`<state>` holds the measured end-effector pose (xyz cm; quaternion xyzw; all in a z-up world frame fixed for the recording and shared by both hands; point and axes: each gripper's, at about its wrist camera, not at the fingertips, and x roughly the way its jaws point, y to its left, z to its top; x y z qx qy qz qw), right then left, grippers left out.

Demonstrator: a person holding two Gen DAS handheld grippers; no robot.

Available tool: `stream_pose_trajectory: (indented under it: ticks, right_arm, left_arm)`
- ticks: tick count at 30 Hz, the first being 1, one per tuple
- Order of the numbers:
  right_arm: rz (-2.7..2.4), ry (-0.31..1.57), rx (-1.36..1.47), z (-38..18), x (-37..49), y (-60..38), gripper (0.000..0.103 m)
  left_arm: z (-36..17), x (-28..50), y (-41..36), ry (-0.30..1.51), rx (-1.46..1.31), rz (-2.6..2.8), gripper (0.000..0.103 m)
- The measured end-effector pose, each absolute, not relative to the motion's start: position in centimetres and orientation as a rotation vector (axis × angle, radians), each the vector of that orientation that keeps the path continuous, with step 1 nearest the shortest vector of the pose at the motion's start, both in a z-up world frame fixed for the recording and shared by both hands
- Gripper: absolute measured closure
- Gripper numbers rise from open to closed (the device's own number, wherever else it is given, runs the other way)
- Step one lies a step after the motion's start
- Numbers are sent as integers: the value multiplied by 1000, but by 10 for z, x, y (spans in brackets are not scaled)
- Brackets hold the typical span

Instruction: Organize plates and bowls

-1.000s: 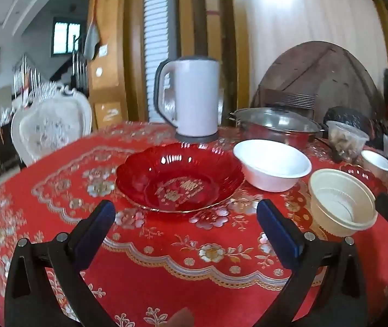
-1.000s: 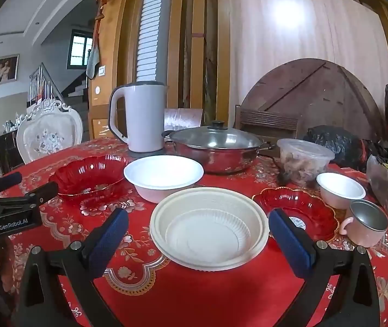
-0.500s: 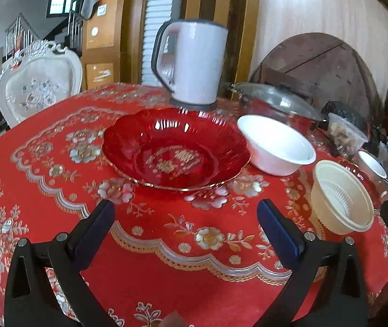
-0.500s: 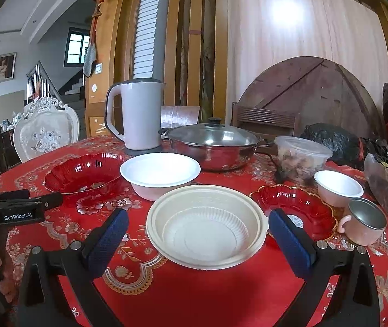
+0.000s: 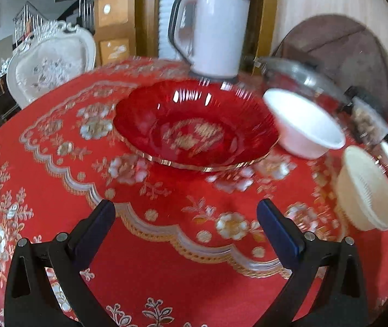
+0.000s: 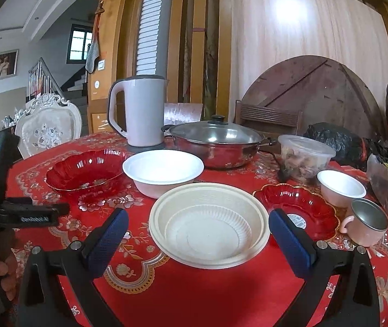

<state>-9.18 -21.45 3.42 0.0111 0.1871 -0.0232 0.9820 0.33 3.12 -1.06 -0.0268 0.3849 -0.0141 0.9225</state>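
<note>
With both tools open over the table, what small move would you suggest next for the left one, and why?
Probably ease the left tool forward and down to the near rim of the large red dish. It is open and empty, and the dish lies straight ahead, centred between its fingers, with only bare tablecloth between. The view is blurred, so go slowly.

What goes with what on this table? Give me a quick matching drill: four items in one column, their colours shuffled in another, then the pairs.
Items:
1. large plate
2. ribbed bowl between the right gripper's fingers
3. mug
4. pot

Colours:
A. pink outside, metal inside
B. cream
C. shiny steel, glass lid
D. red with gold rim

Pairs: 1-D, 2-B, 3-A, 4-C
</note>
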Motion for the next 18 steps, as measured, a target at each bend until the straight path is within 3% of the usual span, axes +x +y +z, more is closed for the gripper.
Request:
stream_pose_trajectory:
  ticks: [18]
  right_arm:
    - [-53, 378, 30, 34, -90, -216, 0]
  left_arm:
    - [-17, 8, 44, 850, -154, -50, 0]
